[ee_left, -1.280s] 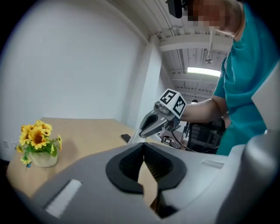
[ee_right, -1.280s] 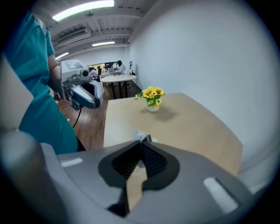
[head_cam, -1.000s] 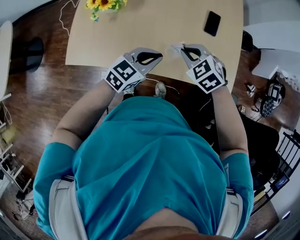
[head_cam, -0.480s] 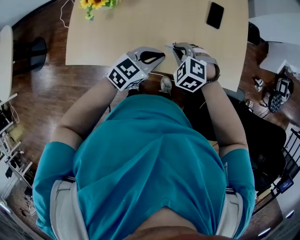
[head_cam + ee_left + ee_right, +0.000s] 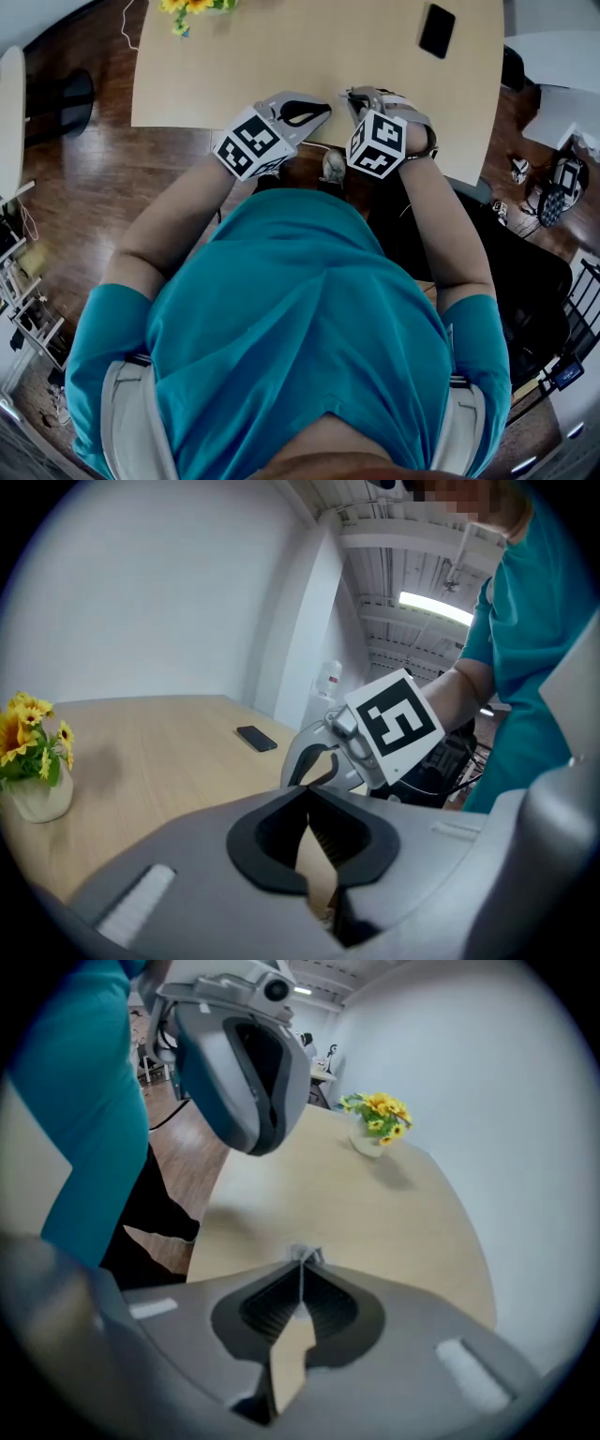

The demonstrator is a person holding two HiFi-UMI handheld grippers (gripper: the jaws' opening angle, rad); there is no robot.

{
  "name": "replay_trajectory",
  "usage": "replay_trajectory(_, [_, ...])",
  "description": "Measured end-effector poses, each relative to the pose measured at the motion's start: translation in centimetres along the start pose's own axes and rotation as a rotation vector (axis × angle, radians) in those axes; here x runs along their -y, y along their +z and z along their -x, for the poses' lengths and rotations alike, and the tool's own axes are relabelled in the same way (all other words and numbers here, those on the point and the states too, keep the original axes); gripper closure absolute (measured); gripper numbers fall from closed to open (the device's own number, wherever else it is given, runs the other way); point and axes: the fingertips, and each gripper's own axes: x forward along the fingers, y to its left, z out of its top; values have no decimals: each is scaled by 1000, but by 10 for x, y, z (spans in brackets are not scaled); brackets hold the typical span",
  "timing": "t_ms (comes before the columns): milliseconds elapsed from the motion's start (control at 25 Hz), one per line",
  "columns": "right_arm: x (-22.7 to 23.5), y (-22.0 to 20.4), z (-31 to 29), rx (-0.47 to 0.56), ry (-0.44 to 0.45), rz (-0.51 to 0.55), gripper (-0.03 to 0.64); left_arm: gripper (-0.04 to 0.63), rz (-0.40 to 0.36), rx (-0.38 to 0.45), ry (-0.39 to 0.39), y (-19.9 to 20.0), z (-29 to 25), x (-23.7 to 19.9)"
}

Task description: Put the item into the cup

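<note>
The left hand-held gripper (image 5: 308, 794) has its two grey jaws together at the tips, with nothing caught between them. It sits over the near edge of the light wooden surface (image 5: 281, 56), tips turned towards the other one. Just beside it, the right hand-held gripper (image 5: 302, 1257) is also closed, and it pinches a small pale thin item (image 5: 304, 1251) at the very end of its jaws. Only a crumpled sliver of the item pokes out past the tips, too small to tell what it is. It hangs just above the surface's near edge, and the two sets of tips are close together but apart.

At the far left of the surface stands a white vase of yellow flowers (image 5: 197, 7), well apart from both hands. The broad middle of the surface lies between the vase and the held item. Near the far right corner a flat black phone (image 5: 437, 31) lies on the wood, well beyond the right hand-held gripper. Below the surface's near edge is dark wooden floor (image 5: 84, 178), with a thin white cable (image 5: 127, 37) trailing at the left. The person's teal shirt (image 5: 300, 319) fills the lower part of the head view, both forearms reaching up from it to the black-and-white marker cubes
</note>
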Motion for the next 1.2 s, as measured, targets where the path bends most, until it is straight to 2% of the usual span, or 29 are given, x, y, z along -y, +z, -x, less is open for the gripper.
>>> replay_trajectory(600, [3,-3,-21,-37,61,-4,604,591,15,2,18,-2,5,-8])
replay_trajectory(800, [10,4,-14,8,38,-43,583,591,16,5,23,0,8,-9])
replay_trajectory(1040, [13,3,-3,33,21,-36,543,591,15,8,48,5,9,-4])
replay_trajectory(1200, [24,11,15,89,-11,-50,535,591,13,18,72,12,11,-2])
